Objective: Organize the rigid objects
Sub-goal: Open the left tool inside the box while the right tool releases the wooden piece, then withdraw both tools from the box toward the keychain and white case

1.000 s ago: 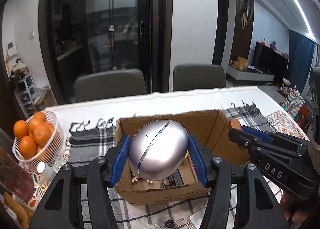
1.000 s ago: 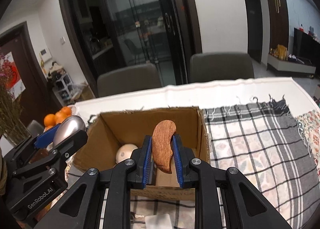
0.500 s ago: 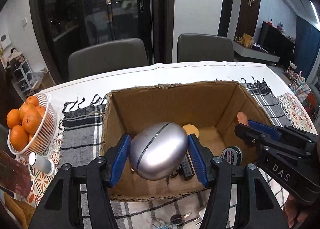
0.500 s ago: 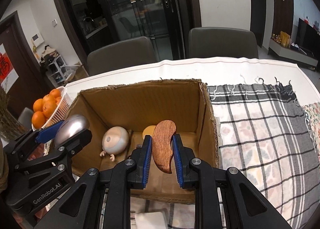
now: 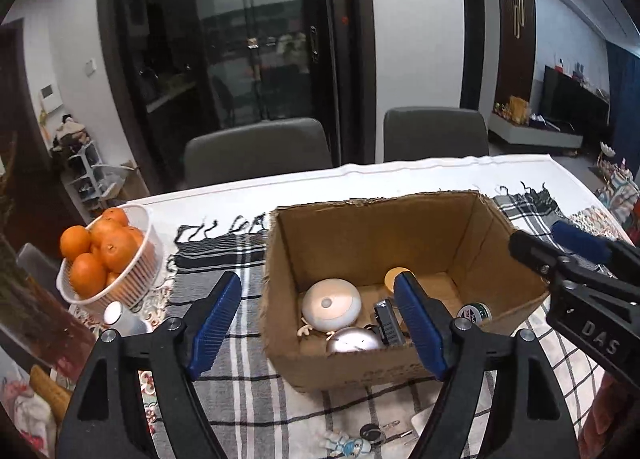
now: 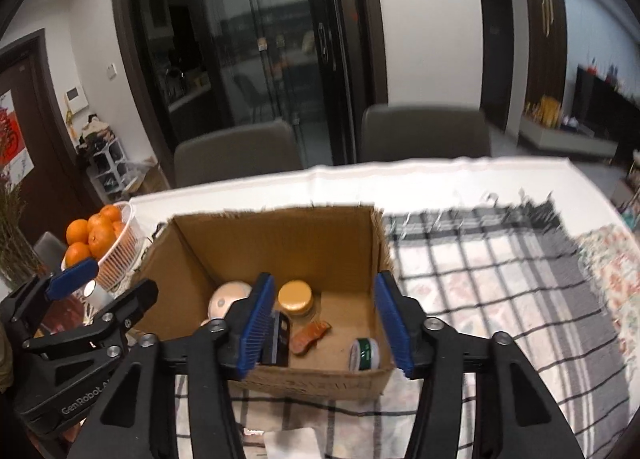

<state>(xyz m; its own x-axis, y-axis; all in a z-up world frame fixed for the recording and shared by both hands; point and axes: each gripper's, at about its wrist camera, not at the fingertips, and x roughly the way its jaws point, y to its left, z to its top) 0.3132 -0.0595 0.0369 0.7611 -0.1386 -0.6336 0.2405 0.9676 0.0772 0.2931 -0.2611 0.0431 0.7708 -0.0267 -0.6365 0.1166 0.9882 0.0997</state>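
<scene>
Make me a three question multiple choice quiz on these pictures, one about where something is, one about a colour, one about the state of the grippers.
1. Where does the wooden piece lie?
A. inside the cardboard box
B. on the checked cloth
C. in the fruit basket

2. What colour is the lid of the small jar in the box?
A. blue
B. yellow
C. black

3. How do the left gripper and right gripper stand?
A. both shut on something
B. one open, one shut
C. both open and empty

Answers:
1. A, it rests on the box floor in the right wrist view.
2. B, the round lid shows yellow.
3. C, each wrist view shows its blue pads wide apart with nothing between them.
</scene>
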